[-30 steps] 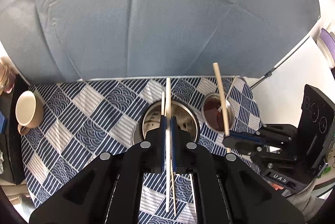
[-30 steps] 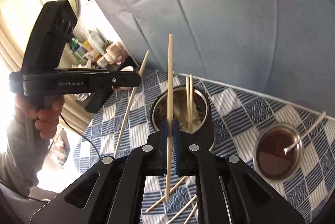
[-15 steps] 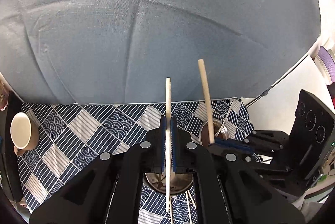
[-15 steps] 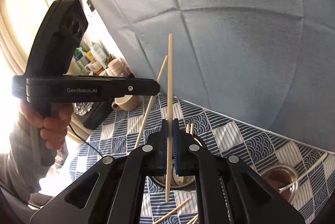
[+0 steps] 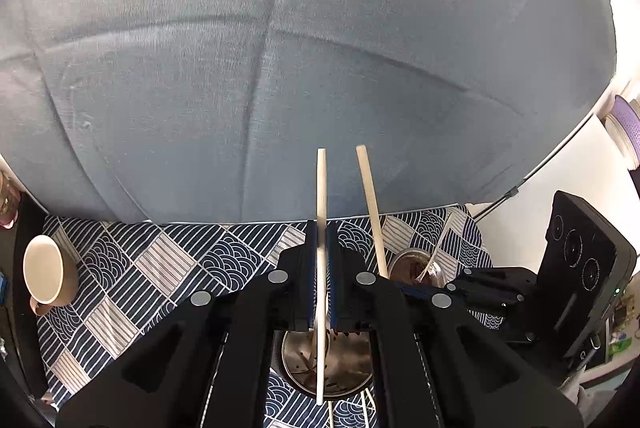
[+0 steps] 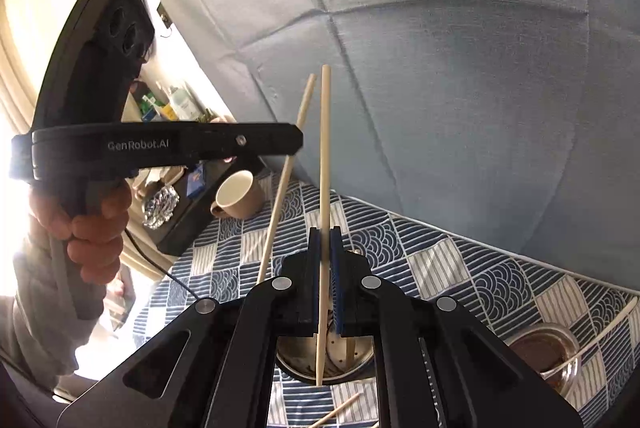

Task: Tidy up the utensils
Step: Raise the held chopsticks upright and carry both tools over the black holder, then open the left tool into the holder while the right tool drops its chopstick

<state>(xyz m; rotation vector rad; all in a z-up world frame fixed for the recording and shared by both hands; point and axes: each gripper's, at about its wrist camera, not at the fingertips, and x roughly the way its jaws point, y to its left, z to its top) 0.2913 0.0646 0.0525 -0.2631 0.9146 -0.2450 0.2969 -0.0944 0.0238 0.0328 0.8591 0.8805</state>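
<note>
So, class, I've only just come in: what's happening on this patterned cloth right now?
A person is sorting chopsticks with two tools. The left hand-held gripper is shut on one chopstick, and the right hand-held gripper is shut on another chopstick. Both sticks stand nearly upright, their lower ends over the perforated metal holder, which already has a stick or two in it. More chopsticks lie loose on the cloth. A tan mug and a small bowl of dark sauce sit off to the sides.

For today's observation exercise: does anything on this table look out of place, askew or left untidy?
Yes. Loose chopsticks lie scattered at angles on the patterned cloth, in front of the steel holder instead of inside it. The beige mug lies tipped on its side at the cloth's edge. Each gripper holds one chopstick above the holder.
</note>
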